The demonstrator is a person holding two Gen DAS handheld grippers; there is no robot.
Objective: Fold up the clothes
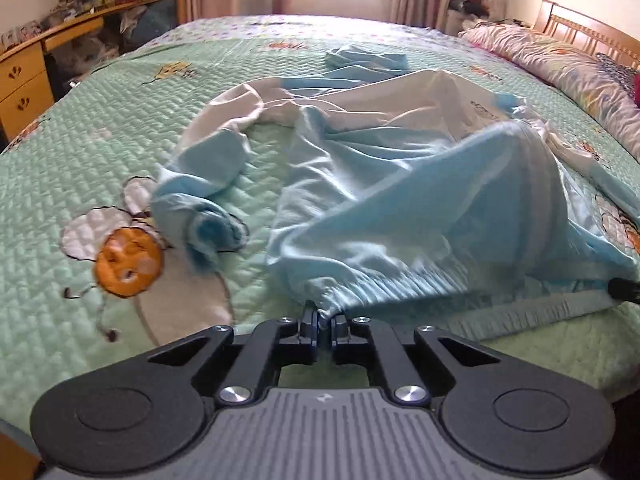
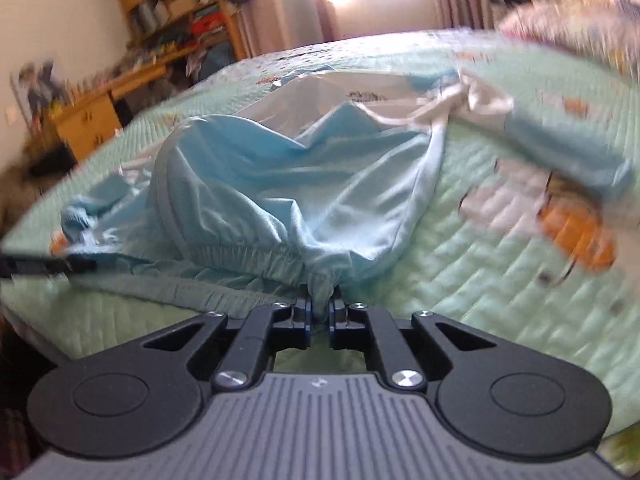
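Where blur smears, pillow (image 2: 568,24) indistinct.

Each handheld gripper looks the same from its own wrist camera. The left gripper (image 1: 325,326) has a grey ribbed housing with a small pale logo near its front edge, flanked by two broad matte-black lobes, each with a shallow round disc pressed into it. Black linkage arms with triangular cut-outs run forward, pinned by large and small silver screws. The short black fingers carry blue edges. The right gripper (image 2: 319,314) repeats all of this.
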